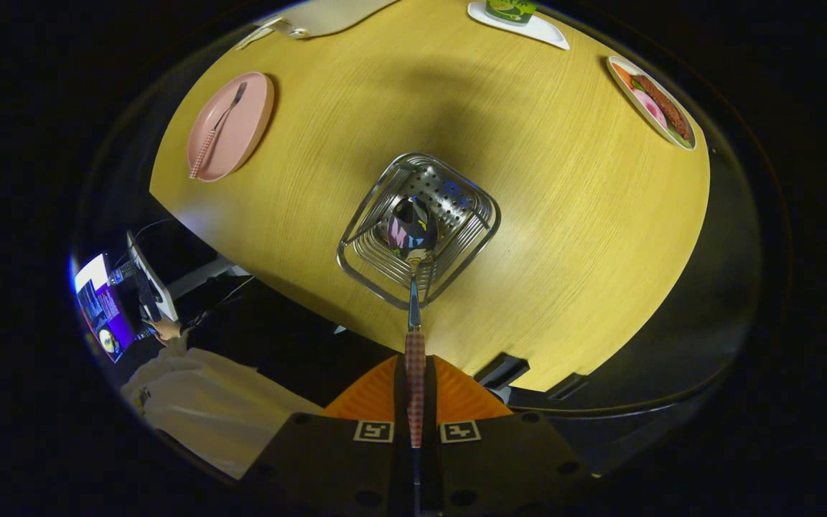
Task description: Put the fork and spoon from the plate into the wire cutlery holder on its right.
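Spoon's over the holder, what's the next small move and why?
Probably lower it, then release: the gripper is shut on the spoon, whose bowl hangs over the wire cutlery holder. The fork waits on the pink plate.

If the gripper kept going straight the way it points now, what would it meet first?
Probably the wire holder: the gripper, shut on the spoon, points into it, and the spoon's bowl hangs over its perforated floor. Depth is hard to judge.
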A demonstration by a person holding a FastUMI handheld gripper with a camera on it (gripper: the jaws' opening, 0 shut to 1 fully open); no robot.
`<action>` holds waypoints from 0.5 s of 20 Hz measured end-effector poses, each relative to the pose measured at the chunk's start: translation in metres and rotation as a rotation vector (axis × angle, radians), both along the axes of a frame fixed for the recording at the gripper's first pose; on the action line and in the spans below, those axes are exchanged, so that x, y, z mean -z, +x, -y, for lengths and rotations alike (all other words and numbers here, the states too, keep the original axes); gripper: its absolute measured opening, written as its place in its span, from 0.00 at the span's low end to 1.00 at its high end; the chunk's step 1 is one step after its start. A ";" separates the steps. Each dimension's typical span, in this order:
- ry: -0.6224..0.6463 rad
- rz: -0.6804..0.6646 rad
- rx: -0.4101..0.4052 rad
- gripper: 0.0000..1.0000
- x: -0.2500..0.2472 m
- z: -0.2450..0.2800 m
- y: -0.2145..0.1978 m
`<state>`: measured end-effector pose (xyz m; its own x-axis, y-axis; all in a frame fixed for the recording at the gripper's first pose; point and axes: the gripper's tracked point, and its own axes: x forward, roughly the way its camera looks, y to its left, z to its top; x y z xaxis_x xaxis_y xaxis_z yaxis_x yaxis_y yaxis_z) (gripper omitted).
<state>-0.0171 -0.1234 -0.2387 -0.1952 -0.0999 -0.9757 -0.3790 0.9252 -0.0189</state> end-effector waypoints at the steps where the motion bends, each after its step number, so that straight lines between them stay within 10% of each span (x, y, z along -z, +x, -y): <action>1: -0.004 -0.012 0.006 0.09 0.002 -0.001 0.002; 6: 0.017 -0.012 0.045 0.15 0.007 -0.011 0.017; 10: 0.061 0.055 0.084 0.48 0.001 -0.019 0.033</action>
<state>0.0163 -0.1044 -0.2397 -0.1461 -0.0261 -0.9889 -0.3004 0.9536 0.0192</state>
